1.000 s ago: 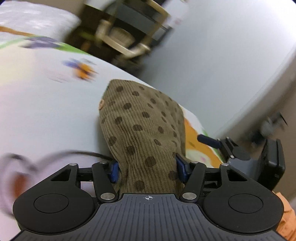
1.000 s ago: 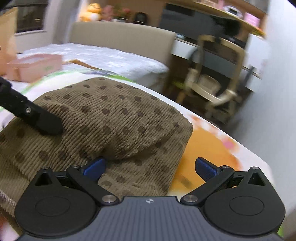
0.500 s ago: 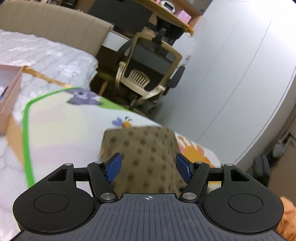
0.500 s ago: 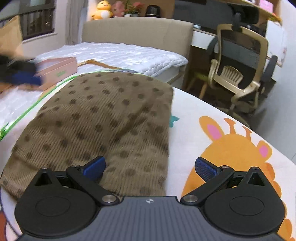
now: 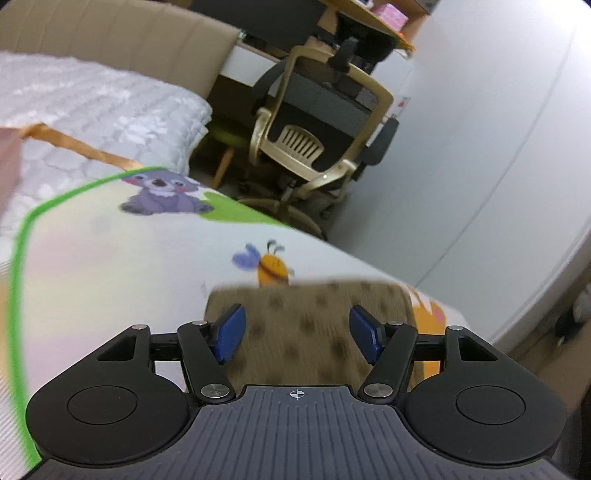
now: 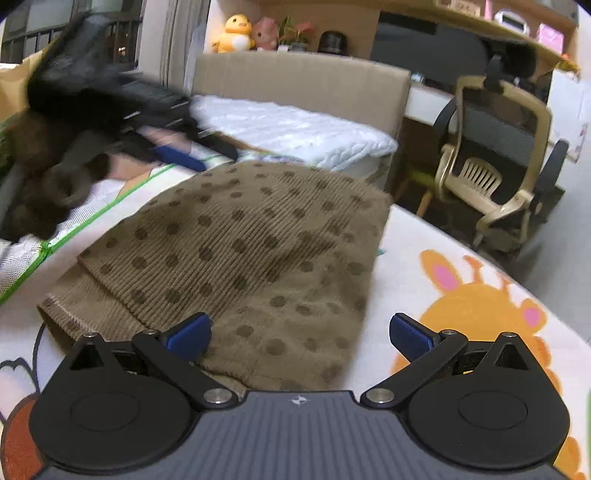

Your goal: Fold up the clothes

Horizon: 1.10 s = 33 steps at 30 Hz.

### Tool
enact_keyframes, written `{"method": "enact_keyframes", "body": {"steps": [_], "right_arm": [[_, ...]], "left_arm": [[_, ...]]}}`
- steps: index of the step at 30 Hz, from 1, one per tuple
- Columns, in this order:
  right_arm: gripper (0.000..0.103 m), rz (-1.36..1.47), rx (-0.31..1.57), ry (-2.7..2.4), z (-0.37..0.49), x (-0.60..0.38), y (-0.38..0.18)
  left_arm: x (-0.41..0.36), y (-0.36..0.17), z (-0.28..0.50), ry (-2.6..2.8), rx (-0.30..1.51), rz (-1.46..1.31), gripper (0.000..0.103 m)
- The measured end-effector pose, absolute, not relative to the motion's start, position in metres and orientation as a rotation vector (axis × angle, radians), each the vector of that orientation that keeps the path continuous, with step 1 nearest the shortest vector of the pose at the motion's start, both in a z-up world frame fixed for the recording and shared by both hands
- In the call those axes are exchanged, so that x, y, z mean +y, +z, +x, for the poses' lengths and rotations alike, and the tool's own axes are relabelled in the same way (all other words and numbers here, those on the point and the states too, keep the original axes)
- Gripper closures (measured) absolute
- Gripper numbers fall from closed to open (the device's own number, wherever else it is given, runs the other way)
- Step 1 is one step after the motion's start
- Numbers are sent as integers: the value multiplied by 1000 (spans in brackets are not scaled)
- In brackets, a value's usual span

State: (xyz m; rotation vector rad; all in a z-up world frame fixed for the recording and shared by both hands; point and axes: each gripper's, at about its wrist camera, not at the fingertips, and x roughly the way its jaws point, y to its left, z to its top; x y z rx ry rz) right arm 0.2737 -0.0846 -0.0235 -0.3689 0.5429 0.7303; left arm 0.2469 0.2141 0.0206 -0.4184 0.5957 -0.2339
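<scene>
Left wrist view: your left gripper (image 5: 297, 328) hangs over the near end of the brown dotted garment (image 5: 306, 325), which is blurred here.
Left gripper state: the jaws stand apart, one blue pad (image 5: 231, 332) over each side of the cloth; nothing is held between them.
Mat: a play mat (image 5: 110, 258) with a green border, a purple bear (image 5: 162, 194) and a bee (image 5: 271, 264) lies under the garment.
Background, left view: a white quilt (image 5: 92, 99) sits at the left, a beige headboard (image 5: 110, 37) behind it, and a gold-framed desk chair (image 5: 321, 136) to the right of the bed.
Right wrist view: your left gripper (image 6: 110, 122) appears at the upper left as a dark blur above the mat's green edge, apart from the garment.
Garment: it (image 6: 251, 251) lies flat on the mat (image 6: 443, 258) in the middle, folded over itself, with a stitched hem layer showing at its lower left.
Right gripper state: your right gripper (image 6: 299, 334) is spread wide; its left pad (image 6: 188, 334) is over the cloth's near edge, its right pad (image 6: 410, 334) over the bare mat. It grips nothing.
Mat print, right side: an orange giraffe (image 6: 476, 295).
Background, right view: toys on the ledge (image 6: 255, 31) behind the headboard (image 6: 303, 85), and the chair (image 6: 495, 162) at the right.
</scene>
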Motion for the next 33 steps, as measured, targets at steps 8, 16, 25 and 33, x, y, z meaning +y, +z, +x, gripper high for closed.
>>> {"method": "enact_keyframes", "body": {"steps": [8,16,25,33], "right_arm": [[0,-489,560,808,250,-76,-37],[0,-498,586,784,255,-104,-27],[0,-91,584,711,343,-96,23],[0,-380,662,624,409,-2,-12]], "left_arm": [[202,-15,172,-279,702,-241,29],[205,-10,146,-277,669,-199,25],[194,23,178,-367,503,-204,16],[175,-5,221,-378,580,-139,15]]}}
